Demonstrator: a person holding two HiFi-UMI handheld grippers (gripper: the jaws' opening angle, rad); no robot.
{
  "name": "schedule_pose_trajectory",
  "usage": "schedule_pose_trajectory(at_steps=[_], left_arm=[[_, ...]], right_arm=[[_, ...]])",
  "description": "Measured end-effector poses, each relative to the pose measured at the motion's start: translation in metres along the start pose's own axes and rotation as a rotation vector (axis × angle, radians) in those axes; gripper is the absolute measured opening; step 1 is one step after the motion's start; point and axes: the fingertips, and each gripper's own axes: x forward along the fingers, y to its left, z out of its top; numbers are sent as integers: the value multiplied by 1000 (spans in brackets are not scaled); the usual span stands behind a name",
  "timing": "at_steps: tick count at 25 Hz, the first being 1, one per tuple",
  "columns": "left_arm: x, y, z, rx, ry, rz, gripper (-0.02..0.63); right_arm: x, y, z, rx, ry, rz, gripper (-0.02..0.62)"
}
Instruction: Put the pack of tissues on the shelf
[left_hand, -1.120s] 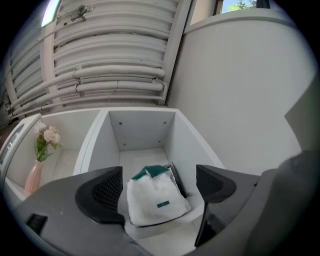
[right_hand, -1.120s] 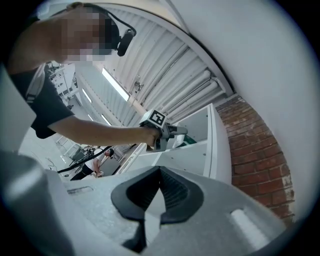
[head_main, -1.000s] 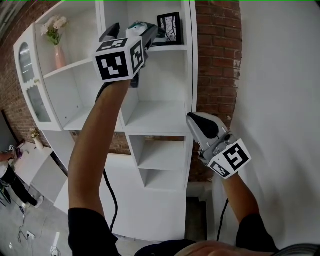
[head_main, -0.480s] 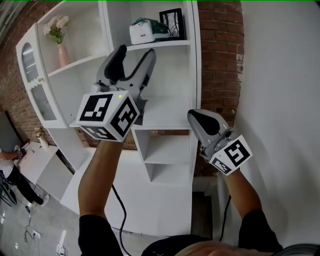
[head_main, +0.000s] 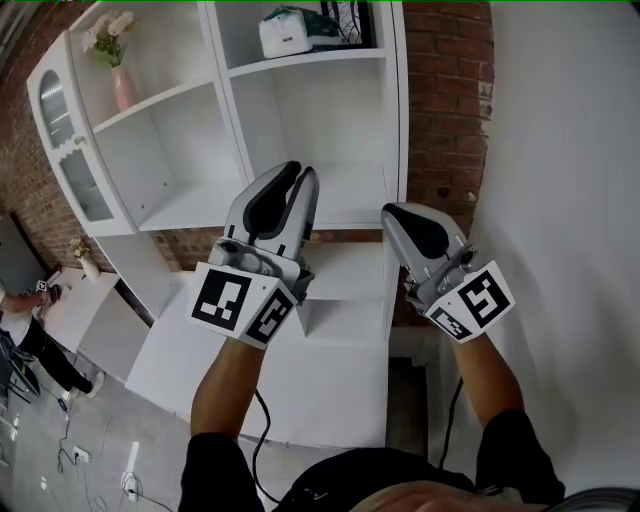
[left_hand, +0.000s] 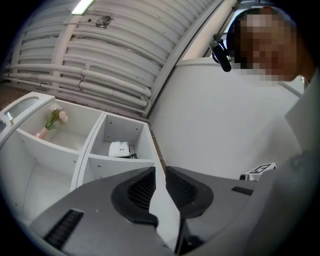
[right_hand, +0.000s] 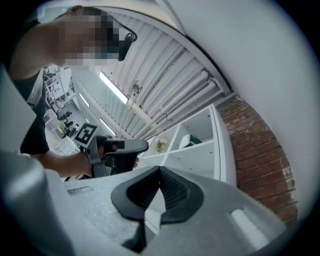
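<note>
- Brick wall (head_main: 440, 120) backs a white shelf unit (head_main: 395, 100), and a plain white wall (head_main: 570, 150) runs along its right side.
- On the top board of the unit's right-hand column the pack of tissues (head_main: 284, 32) is seen, set toward the left end of that board and near its front edge.
- The same pack (left_hand: 119, 148) is shown small in the left tool's own view, and in the right tool's view (right_hand: 186, 141), alone in the upper compartment apart from one neighbour.
- A dark picture frame (head_main: 350, 20) is stood just beside the pack, toward the right end of the board and further back.
- A pink vase (head_main: 122, 88) with pale flowers (head_main: 108, 30) is placed on the top board of the left-hand column.
- The left tool (head_main: 300, 175) is held well below the pack, in front of the middle shelves; its jaws are closing, only a narrow gap is left (left_hand: 160, 170), and nothing is held between them.
- The right tool (head_main: 398, 215) is held beside the unit's right edge, with its jaws brought together at the tips (right_hand: 160, 168) and nothing gripped.
- Both tools are kept well apart from the pack.
</note>
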Motion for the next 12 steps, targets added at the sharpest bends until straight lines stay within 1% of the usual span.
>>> schedule_pose_trajectory(at_steps=[3, 8, 10, 12], left_arm=[[-17, -13, -13, -38, -3, -5, 30], [-47, -34, -47, -83, 19, 5, -2], [-59, -44, -59, -107, 36, -12, -2], [-70, -54, -68, -137, 51, -41, -2]], right_arm=[[-7, 10, -1, 26, -6, -8, 2], [-24, 29, -19, 112, 2, -24, 2], [-31, 38, -27, 121, 17, -30, 2], [-38, 45, -37, 100, 45, -42, 2]])
